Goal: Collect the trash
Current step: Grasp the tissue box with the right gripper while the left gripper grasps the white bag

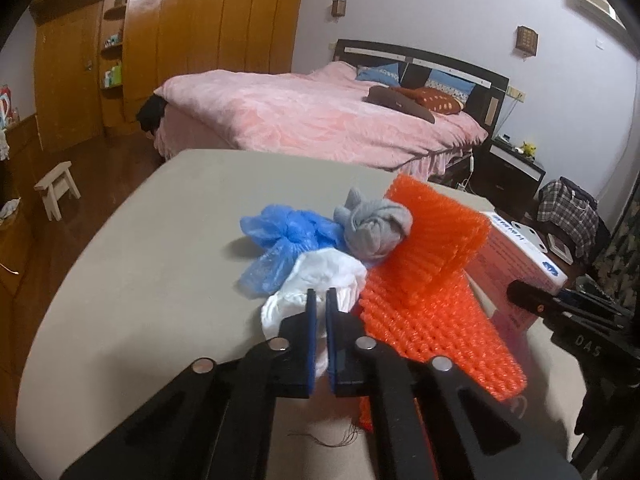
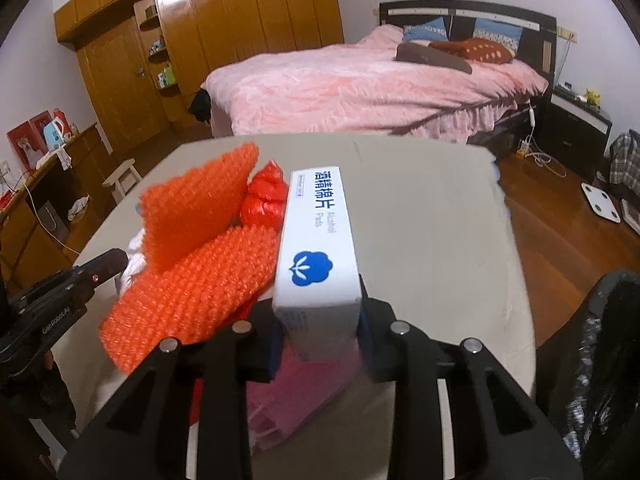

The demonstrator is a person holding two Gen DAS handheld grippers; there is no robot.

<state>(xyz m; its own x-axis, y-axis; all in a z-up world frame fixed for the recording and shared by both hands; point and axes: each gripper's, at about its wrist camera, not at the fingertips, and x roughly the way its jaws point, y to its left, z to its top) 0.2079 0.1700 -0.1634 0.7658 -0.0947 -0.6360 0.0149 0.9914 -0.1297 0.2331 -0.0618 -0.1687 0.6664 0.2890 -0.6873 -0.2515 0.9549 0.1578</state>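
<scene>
Much bare table (image 2: pixel 440 208) rightward.

I look across a bedroom with pale lilac walls (image 1: pixel 420 8) and a glossy brown wood floor (image 2: pixel 560 216). A bed under a rumpled pink quilt (image 1: pixel 320 112) stands against a dark headboard (image 2: pixel 468 14). A tall honey-coloured wooden wardrobe (image 2: pixel 240 20) fills the left wall, a small white stool (image 1: pixel 58 188) standing near it.

Two close wrist views over table (image 1: pixel 132 240), toward bed (image 1: pixel 320 116).
</scene>
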